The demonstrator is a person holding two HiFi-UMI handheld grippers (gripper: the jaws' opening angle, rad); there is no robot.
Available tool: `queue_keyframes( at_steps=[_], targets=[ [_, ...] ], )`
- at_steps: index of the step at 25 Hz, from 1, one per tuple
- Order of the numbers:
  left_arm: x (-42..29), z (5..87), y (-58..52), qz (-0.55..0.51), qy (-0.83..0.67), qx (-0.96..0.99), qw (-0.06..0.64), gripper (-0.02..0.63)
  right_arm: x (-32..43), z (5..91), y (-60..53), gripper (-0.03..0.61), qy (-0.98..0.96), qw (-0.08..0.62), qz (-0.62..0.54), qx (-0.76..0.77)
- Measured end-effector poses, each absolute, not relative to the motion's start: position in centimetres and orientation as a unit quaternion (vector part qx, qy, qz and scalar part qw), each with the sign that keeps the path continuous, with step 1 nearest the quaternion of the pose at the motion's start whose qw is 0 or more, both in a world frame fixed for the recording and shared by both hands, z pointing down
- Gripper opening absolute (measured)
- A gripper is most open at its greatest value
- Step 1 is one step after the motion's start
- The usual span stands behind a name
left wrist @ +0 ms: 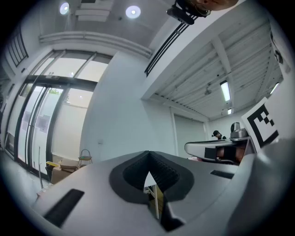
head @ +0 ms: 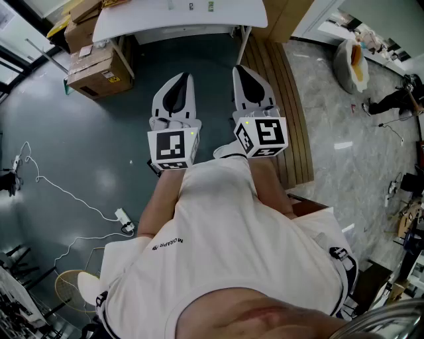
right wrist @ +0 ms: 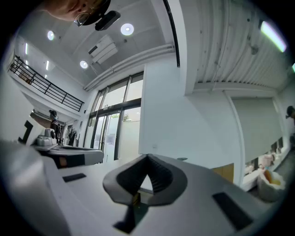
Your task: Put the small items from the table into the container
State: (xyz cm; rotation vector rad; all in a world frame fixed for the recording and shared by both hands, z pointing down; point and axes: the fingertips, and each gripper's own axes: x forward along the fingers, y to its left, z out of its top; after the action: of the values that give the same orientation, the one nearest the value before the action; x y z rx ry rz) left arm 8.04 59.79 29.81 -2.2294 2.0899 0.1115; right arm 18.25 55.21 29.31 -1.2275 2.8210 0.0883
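I stand a few steps back from the white table [head: 132,24], whose top shows only at the upper edge of the head view. Two small items [head: 201,6] lie at its far edge, too small to identify. No container is in view. My left gripper [head: 177,81] and right gripper [head: 245,71] are held side by side at chest height over the dark floor, pointing towards the table. In the left gripper view the jaws of the left gripper [left wrist: 150,184] meet with nothing between them. The right gripper [right wrist: 140,184] looks the same in its own view.
Cardboard boxes [head: 99,69] stand left of the table. A wooden slatted platform [head: 285,112] runs along the right. A white cable with a power strip [head: 123,220] lies on the floor at left. A white bag [head: 350,63] and a distant person [head: 396,100] are at far right.
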Motion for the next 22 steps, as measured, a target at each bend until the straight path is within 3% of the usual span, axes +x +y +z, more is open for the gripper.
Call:
queue_keyframes(
  at_steps=[22],
  targets=[
    [6.9,30.1,56.7,0.028,0.678,-0.733,0.046,0.005,17.2,29.5,52.2,0.005,0.915,0.035,0.023,-0.401]
  ],
)
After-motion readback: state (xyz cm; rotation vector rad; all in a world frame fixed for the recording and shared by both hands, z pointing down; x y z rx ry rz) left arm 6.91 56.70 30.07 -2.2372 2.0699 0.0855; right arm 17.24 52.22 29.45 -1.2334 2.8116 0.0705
